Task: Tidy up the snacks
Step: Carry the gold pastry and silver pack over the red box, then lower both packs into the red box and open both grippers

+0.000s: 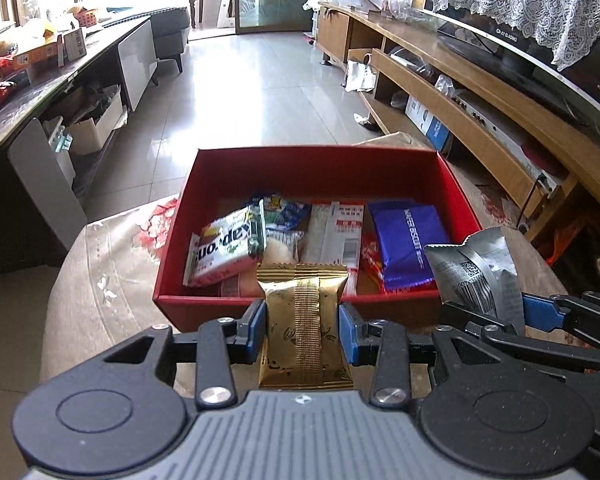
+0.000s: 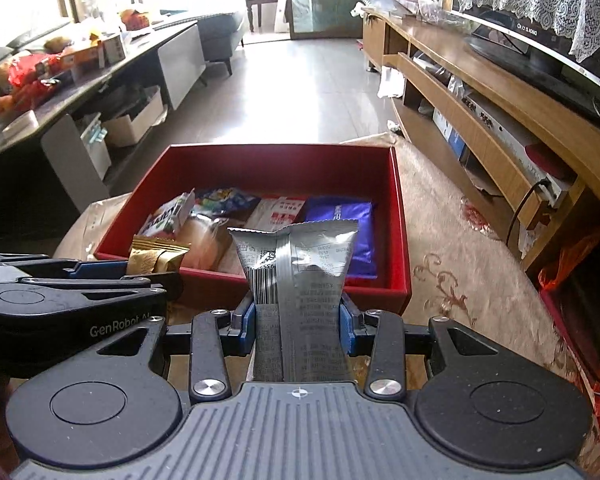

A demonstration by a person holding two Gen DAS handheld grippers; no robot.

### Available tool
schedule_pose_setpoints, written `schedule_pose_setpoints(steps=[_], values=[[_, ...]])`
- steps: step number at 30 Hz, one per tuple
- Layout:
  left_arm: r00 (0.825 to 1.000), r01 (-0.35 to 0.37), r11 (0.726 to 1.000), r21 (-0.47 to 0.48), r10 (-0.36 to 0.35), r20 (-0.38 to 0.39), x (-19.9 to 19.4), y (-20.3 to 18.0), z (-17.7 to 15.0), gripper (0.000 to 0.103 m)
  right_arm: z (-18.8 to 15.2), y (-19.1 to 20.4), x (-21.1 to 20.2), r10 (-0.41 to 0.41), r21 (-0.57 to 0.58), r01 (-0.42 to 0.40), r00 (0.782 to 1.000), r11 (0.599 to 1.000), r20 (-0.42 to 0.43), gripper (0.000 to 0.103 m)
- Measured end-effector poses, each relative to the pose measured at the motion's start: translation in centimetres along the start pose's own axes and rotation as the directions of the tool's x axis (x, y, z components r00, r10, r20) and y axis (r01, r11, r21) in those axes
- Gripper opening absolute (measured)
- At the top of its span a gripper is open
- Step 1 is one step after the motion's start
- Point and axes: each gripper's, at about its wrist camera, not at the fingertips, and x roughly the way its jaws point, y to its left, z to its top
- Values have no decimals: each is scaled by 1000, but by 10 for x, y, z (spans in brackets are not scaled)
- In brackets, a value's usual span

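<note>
A red box (image 1: 300, 168) stands on the table and holds several snack packets, among them a purple biscuit pack (image 1: 410, 246). My left gripper (image 1: 303, 330) is shut on a gold snack packet (image 1: 306, 320), held just before the box's near wall. My right gripper (image 2: 298, 326) is shut on a silver snack packet (image 2: 300, 280), also at the near wall (image 2: 340, 294). The silver packet (image 1: 480, 276) shows at the right of the left wrist view. The gold packet (image 2: 156, 258) shows at the left of the right wrist view.
The table wears a floral cloth (image 2: 460, 272). A wooden TV cabinet (image 1: 480, 92) with a TV runs along the right. A dark counter (image 1: 40, 80) with clutter runs along the left. Tiled floor (image 1: 252, 92) lies beyond the box.
</note>
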Motion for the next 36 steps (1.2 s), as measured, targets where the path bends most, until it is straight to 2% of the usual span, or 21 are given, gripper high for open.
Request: schedule_pose_setpoints(steps=[19,36], values=[[998,-32,999,-34,34,58,17,0,46,35,41,-7,16,-18,16,17,999,1000,47,47],[997,-73,995,-68,74,20,57,7,71,35,66,-5,55,-17,14,16,1000,1000,20,47]])
